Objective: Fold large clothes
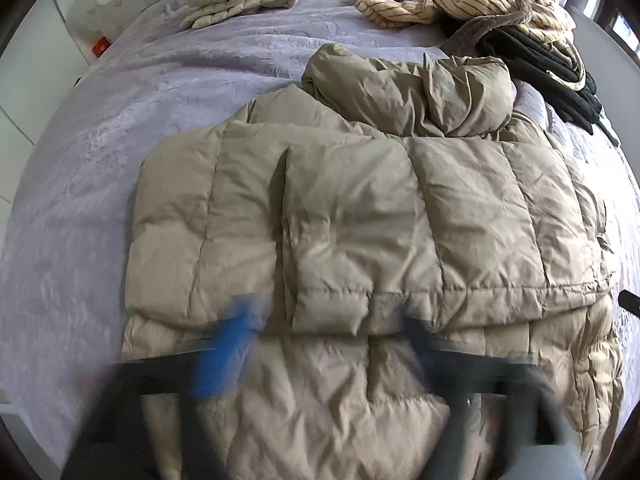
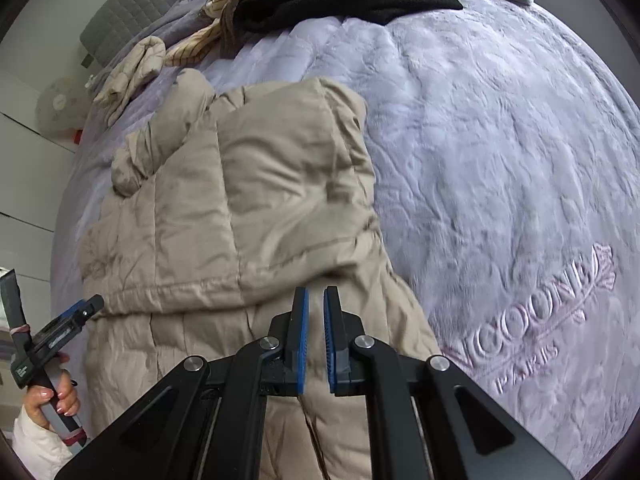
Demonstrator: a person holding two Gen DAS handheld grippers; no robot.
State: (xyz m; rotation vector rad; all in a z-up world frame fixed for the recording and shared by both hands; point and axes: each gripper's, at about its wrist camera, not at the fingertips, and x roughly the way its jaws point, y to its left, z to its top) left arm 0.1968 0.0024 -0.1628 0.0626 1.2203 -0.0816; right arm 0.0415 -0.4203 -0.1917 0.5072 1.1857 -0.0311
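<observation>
Beige quilted puffer coat (image 1: 360, 220) lies folded on embossed lilac blanket (image 2: 500, 140).

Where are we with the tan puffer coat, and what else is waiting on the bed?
Done: the tan puffer coat has its upper part folded down over its lower part. In hand: nothing; the right tool hangs over it, nearly closed and empty, the left tool is blurred. Left: the rest of its folding, then the striped garment and black clothes.

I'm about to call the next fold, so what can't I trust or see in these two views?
- Left tool: motion-blurred in the left wrist view; grip state unreadable.
- Right tool: narrow gap between pads, nothing visibly clamped.
- Beige puffer coat: its near hem is cut off by the bottom edge and the tools in both views.
</observation>
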